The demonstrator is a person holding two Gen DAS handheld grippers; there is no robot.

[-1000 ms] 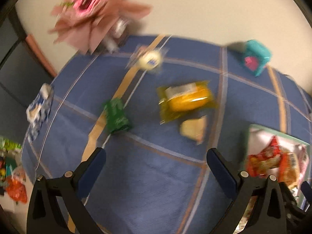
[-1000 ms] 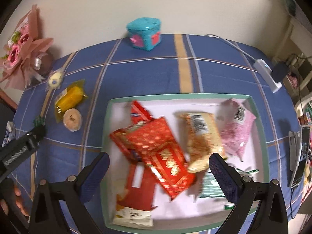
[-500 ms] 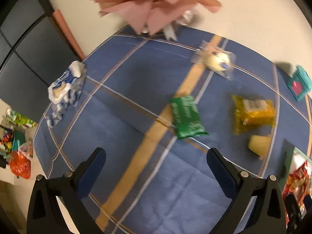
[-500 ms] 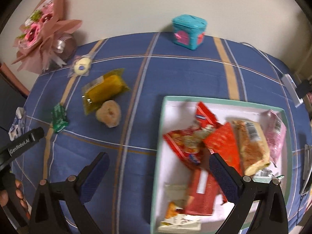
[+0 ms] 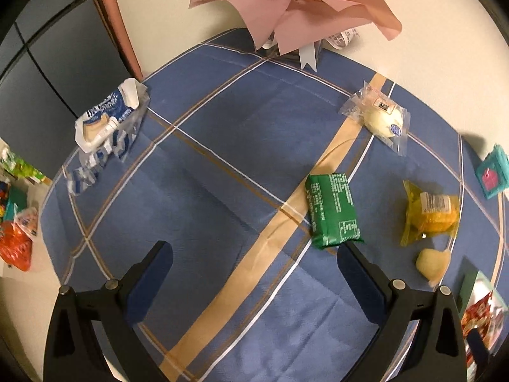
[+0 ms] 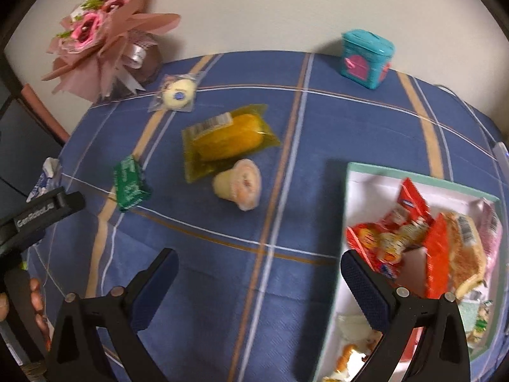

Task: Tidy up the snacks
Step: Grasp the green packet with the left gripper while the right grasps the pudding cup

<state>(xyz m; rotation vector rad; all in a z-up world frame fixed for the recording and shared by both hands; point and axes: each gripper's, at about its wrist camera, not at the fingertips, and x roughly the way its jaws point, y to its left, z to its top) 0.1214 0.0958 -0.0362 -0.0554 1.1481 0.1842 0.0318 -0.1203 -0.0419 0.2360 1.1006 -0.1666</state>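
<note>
Risk entry: both my left gripper (image 5: 254, 273) and right gripper (image 6: 259, 273) gape wide, empty. Green packet (image 5: 332, 210), left of tray (image 6: 348, 197), lies askew; slick wrapper may squirt from my fingers.

Home room, plaid blue tablecloth (image 6: 286, 270), pink paper bouquet (image 6: 95, 31), teal trinket tin (image 6: 366, 55)

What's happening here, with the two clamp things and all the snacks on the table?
A person holds a two-finger gripper in each hand and is sorting snacks into a tray. Both grippers are open and empty. The left gripper hovers near a green packet on the blue tablecloth. The right gripper hangs beside the tray, which already holds several packets. A yellow packet, a round bun and a white wrapped snack lie loose.
</note>
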